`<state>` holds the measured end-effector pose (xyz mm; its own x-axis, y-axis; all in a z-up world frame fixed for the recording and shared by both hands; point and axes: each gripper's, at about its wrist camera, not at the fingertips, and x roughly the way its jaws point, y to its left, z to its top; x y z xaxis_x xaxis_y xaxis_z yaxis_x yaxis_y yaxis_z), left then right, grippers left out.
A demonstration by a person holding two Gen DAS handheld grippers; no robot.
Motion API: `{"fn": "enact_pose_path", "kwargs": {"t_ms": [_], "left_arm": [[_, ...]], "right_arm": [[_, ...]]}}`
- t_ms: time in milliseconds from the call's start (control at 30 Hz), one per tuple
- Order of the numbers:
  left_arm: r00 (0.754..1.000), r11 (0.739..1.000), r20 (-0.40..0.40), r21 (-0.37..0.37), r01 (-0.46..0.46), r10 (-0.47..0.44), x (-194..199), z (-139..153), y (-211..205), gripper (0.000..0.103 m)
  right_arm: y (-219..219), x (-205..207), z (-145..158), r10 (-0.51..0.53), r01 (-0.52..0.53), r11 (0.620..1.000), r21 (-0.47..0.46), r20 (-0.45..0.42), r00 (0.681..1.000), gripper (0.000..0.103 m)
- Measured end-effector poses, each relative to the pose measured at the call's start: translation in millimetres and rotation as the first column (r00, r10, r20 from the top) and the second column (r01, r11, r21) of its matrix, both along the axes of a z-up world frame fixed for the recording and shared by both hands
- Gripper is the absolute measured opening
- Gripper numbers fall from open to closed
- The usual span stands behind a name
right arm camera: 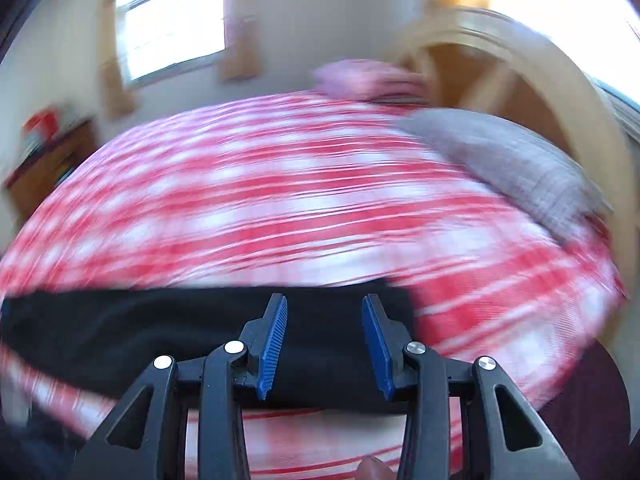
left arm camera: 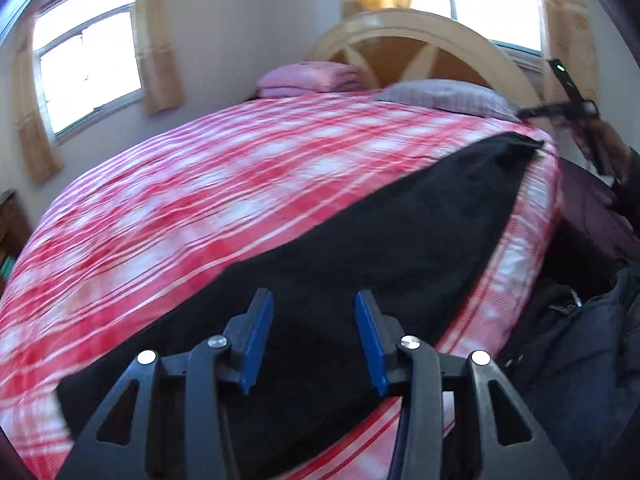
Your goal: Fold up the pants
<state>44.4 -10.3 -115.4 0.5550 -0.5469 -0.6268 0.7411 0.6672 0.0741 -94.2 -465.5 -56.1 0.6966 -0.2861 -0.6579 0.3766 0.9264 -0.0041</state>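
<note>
Both tools (left arm camera: 315,342) (right arm camera: 324,346) (agape) over pants (left arm camera: 360,240)

A bed (left arm camera: 240,184) covered in a red-and-white checked sheet is seen filling most of the room. An arched cream headboard (left arm camera: 420,36) is set against the far wall, with a grey pillow (left arm camera: 444,96) and a folded pink blanket (left arm camera: 308,78) laid in front of it. Bright daylight is let in through a window (left arm camera: 84,64) framed by tan curtains (left arm camera: 158,40). A wooden cabinet (right arm camera: 48,168) is blurred at the left.
</note>
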Motion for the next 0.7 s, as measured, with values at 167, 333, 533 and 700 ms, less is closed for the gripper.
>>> {"fn": "enact_pose_path", "kwargs": {"t_ms": [167,333,533,700], "left_arm": [[0.989,0.99,-0.042,0.0,0.143,-0.143,-5.4,-13.2,-68.3,0.046],[0.971,0.973,-0.078,0.028,0.228,-0.225,-20.2,-30.8,-108.9,0.046],[0.972,0.972,-0.09,0.066,0.225,-0.219,-24.1,-41.5,-116.1,0.046],[0.975,0.977,-0.093,0.062,0.206,-0.2,-18.6,-42.7,-119.5,0.046]], "right_arm": [[-72.3,5.8,-15.0,-0.124,0.127,0.986,0.105,-0.033,0.992,0.041],[-108.4,13.3,-43.3,-0.099,0.108,0.944,0.312,-0.046,0.994,0.041],[-96.8,15.1,-47.1,-0.022,0.023,0.931,0.365,-0.007,1.0,0.029],[-90.3,20.9,-51.4,-0.009,0.022,0.945,0.327,-0.039,0.999,0.023]]}}
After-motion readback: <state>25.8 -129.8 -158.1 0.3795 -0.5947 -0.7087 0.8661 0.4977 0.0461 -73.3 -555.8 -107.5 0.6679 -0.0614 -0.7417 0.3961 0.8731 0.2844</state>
